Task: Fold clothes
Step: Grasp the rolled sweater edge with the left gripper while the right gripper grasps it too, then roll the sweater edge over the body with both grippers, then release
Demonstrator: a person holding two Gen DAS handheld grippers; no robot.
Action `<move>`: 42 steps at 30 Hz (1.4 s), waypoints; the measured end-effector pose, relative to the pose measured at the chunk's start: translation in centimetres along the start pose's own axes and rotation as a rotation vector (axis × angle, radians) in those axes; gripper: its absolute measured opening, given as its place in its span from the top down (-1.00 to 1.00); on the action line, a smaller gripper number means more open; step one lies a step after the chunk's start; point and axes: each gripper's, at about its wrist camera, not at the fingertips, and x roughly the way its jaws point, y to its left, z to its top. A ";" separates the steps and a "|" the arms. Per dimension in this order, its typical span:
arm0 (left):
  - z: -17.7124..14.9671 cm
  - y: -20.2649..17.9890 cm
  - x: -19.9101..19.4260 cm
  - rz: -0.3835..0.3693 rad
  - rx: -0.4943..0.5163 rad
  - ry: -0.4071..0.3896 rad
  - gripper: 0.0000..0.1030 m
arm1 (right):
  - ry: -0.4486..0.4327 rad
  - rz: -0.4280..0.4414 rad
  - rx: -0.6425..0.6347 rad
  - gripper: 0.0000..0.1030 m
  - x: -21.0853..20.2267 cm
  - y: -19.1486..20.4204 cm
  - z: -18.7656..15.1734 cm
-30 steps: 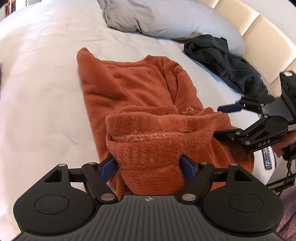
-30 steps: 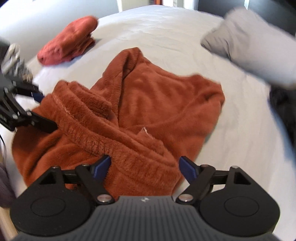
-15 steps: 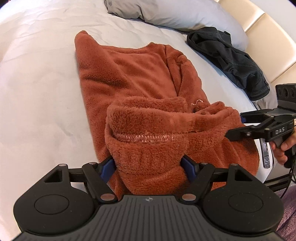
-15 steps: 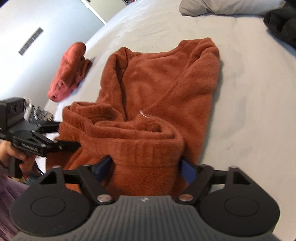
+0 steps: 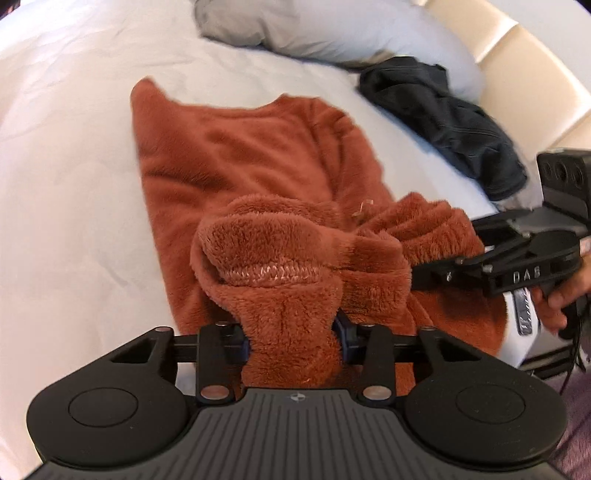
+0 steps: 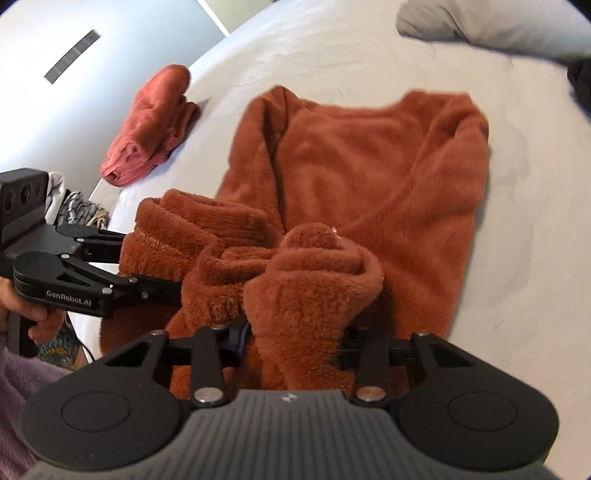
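The left gripper (image 5: pixel 291 338) and the right gripper (image 6: pixel 293 341) are both closing their jaws on the bunched near hem of the rust fleece sweater (image 5: pixel 236 162), whose pile is already pinching between the pads, while its body is lying flat on the white bed (image 5: pixel 66 155) toward the grey pillow (image 5: pixel 332 29). A folded red garment (image 6: pixel 151 125) is sitting aside, so one piece seems done; this fold is only beginning, and the dark garment (image 5: pixel 443 122) is waiting untouched.
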 end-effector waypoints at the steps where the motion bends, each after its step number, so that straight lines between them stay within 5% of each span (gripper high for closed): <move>1: -0.1 -0.2 -0.6 -0.004 0.005 -0.012 0.36 | -0.015 0.002 -0.012 0.20 -0.9 0.3 0.0; 11: 0.8 -2.0 -8.0 -0.043 0.062 -0.213 0.42 | -0.203 0.058 -0.072 0.24 -8.1 3.3 0.9; 19: 6.6 -0.8 -9.6 -0.035 0.109 -0.303 0.42 | -0.315 0.050 -0.050 0.24 -9.1 2.6 6.3; 27: 12.7 3.8 -3.7 -0.034 0.072 -0.243 0.42 | -0.312 0.029 0.001 0.25 -3.8 -2.0 12.0; 34: 14.0 9.2 3.6 -0.064 -0.036 -0.197 0.42 | -0.256 0.000 0.071 0.25 3.3 -7.0 14.0; 42: 14.3 10.7 7.4 -0.071 -0.050 -0.146 0.39 | -0.184 -0.040 0.134 0.21 8.3 -10.4 13.9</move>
